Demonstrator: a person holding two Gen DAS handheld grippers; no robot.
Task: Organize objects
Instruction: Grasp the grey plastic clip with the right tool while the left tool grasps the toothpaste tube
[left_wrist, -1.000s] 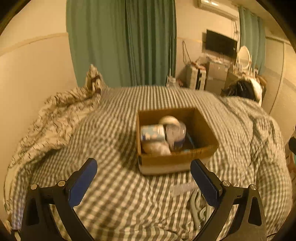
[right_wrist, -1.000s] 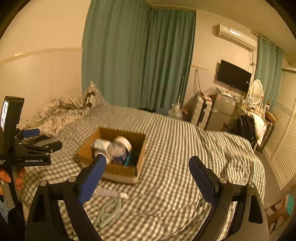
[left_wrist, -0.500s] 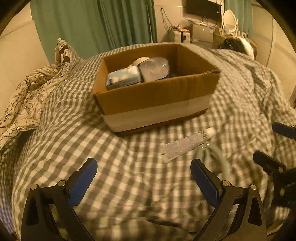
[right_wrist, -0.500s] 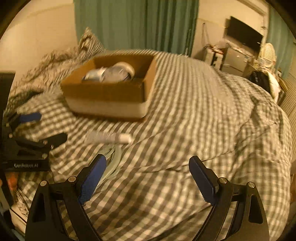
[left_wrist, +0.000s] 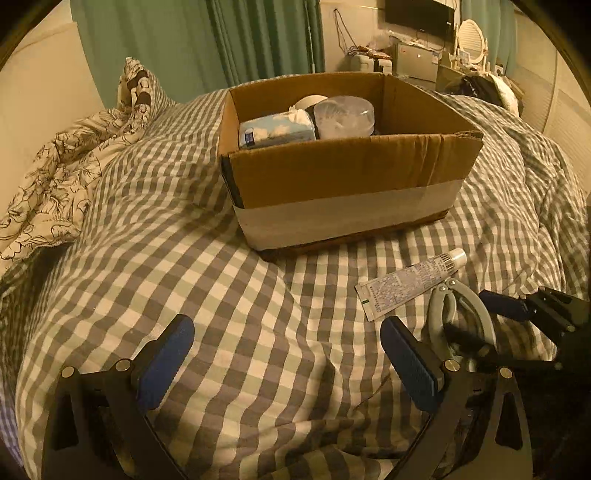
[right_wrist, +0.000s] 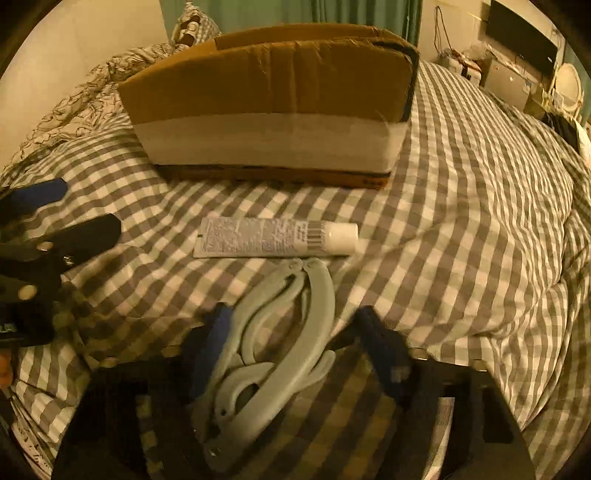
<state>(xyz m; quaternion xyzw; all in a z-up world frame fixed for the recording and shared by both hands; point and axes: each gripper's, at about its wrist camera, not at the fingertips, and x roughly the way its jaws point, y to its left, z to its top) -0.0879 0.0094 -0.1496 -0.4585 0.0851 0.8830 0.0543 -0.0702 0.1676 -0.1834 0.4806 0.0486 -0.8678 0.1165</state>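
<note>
Right gripper (right_wrist: 295, 332) straddles the grey folding hanger (right_wrist: 273, 354) with jaws still apart, beside the tube (right_wrist: 273, 242) before the box (left_wrist: 347, 184), left gripper (left_wrist: 288, 358) hovering wide over the duvet (left_wrist: 221, 295).

The bedcover (left_wrist: 229, 295) carries a grey-and-white check; the blanket (left_wrist: 55, 177) beside it is cream with a black floral print. The box (left_wrist: 343, 173) is brown with a white band. The tube (right_wrist: 273, 242) is white with grey print, the folding hanger (right_wrist: 280, 332) pale grey-blue, the curtain (left_wrist: 207, 40) green.

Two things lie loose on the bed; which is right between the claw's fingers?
The pale folded hanger: the right claw straddles it. The tube lies beyond.
</note>
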